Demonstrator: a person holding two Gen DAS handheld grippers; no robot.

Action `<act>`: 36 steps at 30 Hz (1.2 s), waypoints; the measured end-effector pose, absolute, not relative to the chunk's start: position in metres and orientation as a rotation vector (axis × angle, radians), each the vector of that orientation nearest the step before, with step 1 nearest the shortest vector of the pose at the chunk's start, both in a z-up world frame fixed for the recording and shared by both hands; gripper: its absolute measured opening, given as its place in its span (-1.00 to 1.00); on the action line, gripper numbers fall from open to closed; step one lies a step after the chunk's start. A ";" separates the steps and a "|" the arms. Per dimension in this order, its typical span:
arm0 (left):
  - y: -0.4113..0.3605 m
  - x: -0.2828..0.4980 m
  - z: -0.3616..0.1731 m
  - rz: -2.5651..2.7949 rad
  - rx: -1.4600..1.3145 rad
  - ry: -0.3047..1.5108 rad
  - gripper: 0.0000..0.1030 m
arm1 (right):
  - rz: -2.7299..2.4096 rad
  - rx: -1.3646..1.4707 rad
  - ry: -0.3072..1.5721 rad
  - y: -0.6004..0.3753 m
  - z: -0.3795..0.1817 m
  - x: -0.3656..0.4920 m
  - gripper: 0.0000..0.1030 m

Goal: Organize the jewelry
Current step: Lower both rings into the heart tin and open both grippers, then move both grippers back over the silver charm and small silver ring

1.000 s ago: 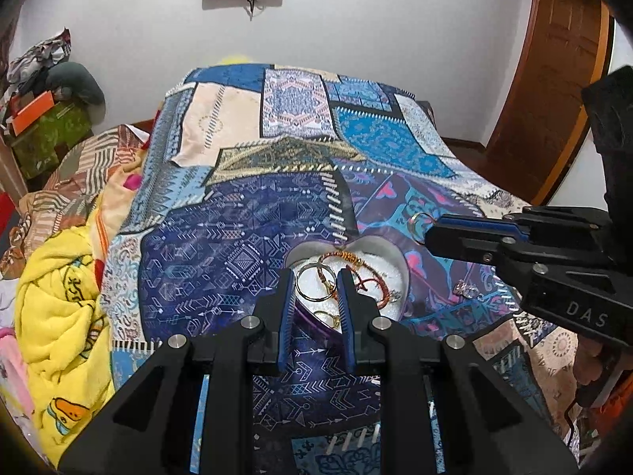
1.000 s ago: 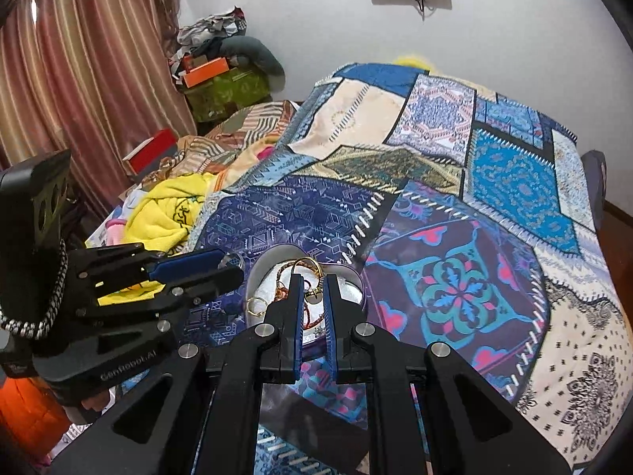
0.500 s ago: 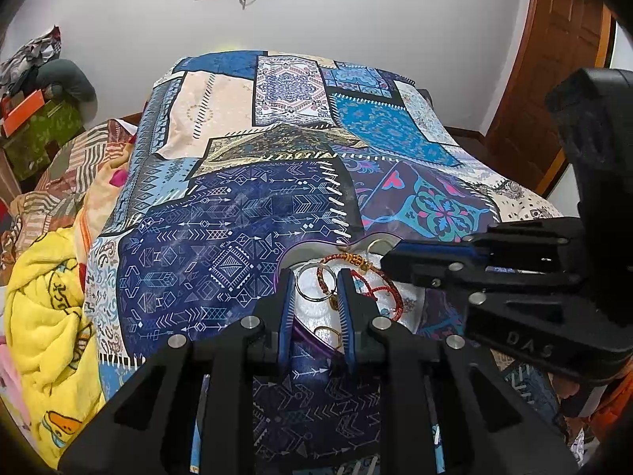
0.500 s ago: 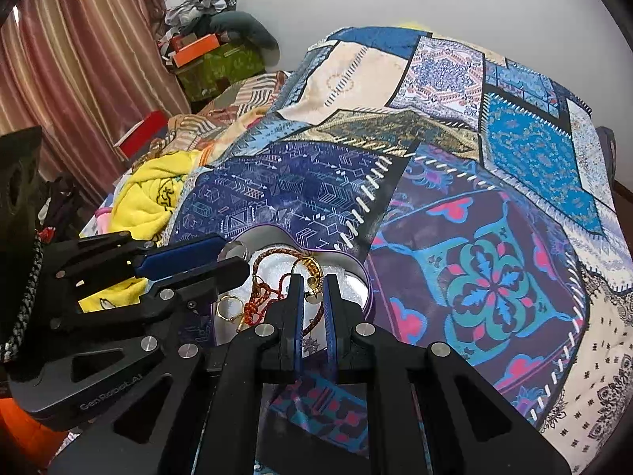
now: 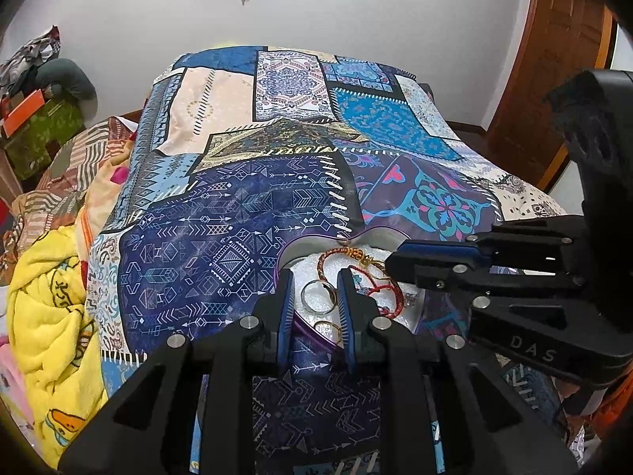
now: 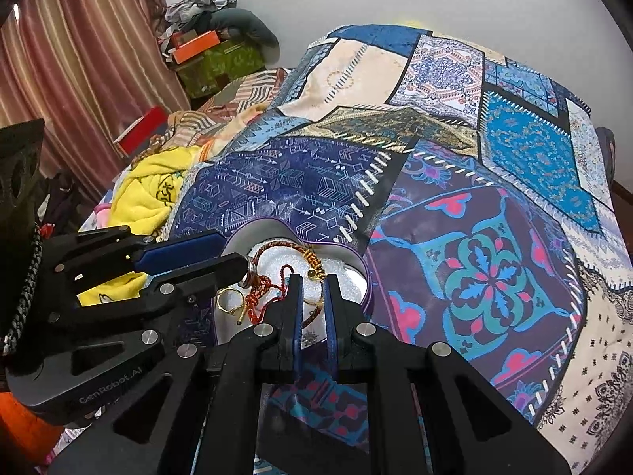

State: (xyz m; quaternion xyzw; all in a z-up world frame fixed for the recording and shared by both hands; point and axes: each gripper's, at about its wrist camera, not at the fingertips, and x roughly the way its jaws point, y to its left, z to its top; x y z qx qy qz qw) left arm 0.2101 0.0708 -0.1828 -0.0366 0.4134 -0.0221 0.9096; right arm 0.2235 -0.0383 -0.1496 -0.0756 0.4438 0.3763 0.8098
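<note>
R gripper (image 6: 313, 293) moved over heart tin (image 5: 300, 244), slightly open, L gripper (image 5: 314, 291) open around silver ring (image 5: 317, 297).

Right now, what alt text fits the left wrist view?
A heart-shaped tin on a patchwork bedspread holds a silver ring, a gold ring and red cord bracelets. The left tool frames the silver ring, and the right tool reaches over the tin.
</note>
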 end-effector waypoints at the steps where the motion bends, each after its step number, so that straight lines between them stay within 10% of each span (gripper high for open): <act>1: 0.071 0.209 -0.182 -0.043 -0.076 0.852 -0.60 | 0.801 -0.161 0.944 -0.039 -0.148 0.223 -0.73; 36: -0.036 0.198 -0.171 -0.198 -0.014 0.892 -0.45 | 0.568 -0.134 0.977 -0.173 -0.150 0.206 -0.57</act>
